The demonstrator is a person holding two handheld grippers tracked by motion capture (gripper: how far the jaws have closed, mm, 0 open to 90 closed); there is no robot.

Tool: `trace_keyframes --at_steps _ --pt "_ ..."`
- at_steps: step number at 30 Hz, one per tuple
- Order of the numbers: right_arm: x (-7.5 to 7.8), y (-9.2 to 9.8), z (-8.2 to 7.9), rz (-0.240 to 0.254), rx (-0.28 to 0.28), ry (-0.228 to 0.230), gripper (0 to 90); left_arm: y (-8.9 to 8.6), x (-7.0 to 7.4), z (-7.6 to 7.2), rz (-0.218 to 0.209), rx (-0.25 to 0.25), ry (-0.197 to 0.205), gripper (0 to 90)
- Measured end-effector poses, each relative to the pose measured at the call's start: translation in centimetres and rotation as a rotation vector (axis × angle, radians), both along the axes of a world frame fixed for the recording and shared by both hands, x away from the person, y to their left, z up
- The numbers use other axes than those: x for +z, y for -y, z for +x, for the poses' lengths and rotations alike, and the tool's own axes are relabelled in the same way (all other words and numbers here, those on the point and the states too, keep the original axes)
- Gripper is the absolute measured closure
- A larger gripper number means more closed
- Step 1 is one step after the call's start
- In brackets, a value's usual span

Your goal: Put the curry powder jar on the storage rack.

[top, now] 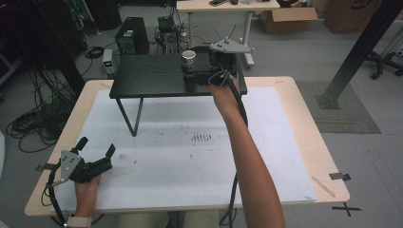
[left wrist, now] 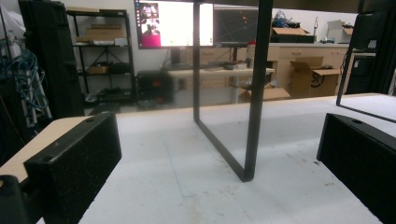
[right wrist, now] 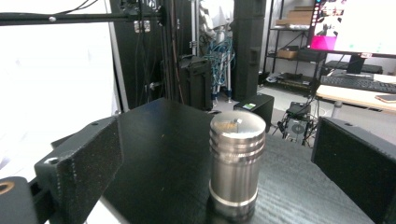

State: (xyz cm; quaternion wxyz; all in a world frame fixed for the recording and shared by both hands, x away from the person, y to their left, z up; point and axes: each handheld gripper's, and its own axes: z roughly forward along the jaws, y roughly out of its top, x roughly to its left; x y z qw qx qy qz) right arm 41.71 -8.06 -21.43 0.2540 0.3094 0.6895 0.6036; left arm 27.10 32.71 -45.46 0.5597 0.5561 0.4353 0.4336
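Note:
A steel cylinder (top: 189,57) with a grooved top stands upright on a low black stand (top: 147,76) at the far side of the table. My right gripper (top: 192,66) is up on that stand, open, its jaws on either side of the cylinder (right wrist: 236,163) with a gap on each side. In the right gripper view the black stand top (right wrist: 163,140) runs under the right gripper (right wrist: 219,140). My left gripper (top: 97,146) rests open near the table's front left corner, nothing between its jaws. In its own view the left gripper (left wrist: 217,128) faces the stand's thin black leg (left wrist: 254,93).
A white mat (top: 190,161) covers most of the wooden table (top: 328,161). The stand's metal legs (top: 135,118) come down onto the mat at the left. Beyond the table are cables, a computer tower (top: 132,35) and a second desk (top: 228,7).

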Motion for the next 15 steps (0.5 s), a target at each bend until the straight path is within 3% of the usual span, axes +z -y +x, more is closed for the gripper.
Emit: trace_keyframes --at_steps 15 --pt "-0.8 1.6 -4.4 -0.024 0.074 0.050 0.7 0.1 0.0 0.1 0.007 0.000 -0.007 0.3"
